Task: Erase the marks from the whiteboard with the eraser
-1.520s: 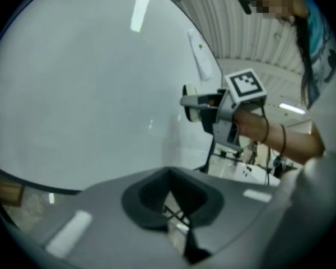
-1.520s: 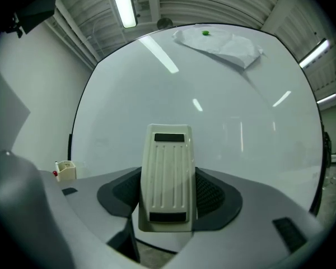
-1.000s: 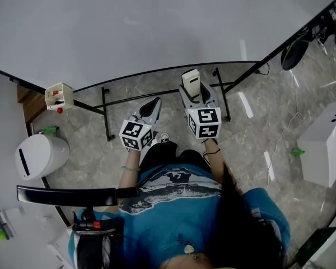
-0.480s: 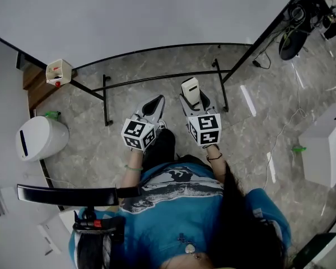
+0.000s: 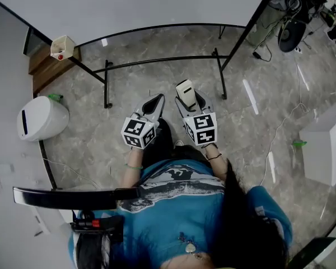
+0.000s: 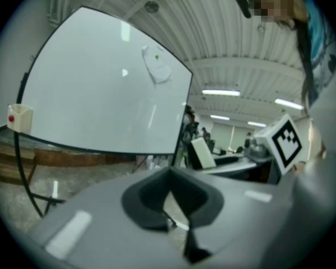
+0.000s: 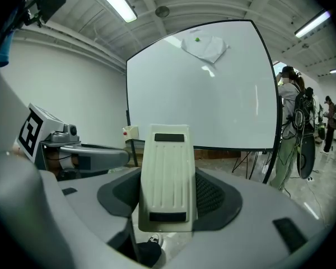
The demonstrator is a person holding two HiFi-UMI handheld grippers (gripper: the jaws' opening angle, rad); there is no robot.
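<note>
A cream, ribbed plastic eraser (image 7: 167, 175) is clamped between the jaws of the right gripper (image 7: 168, 195). The jaws are spread only as far as the block's width, and their dark padded faces are pressed against its two long sides. The eraser is held upright with its far end pointed toward the large white whiteboard on a black tubular stand (image 7: 201, 94), from which it is well apart. In the head view the block is seen jutting forward past the right gripper's tips, above the grey marbled floor (image 5: 269, 94).

The jaws of the left gripper (image 6: 171, 198) are brought together at their tips, and nothing is held between them. This gripper is carried just beside the right one, at about the same height.

Near the board's top edge a pale patch with a green dot (image 7: 204, 46) is seen; whether it is a mark or something stuck on cannot be told. A small cream box with a red spot (image 5: 63, 46) is fixed at the board's lower left corner.
</note>
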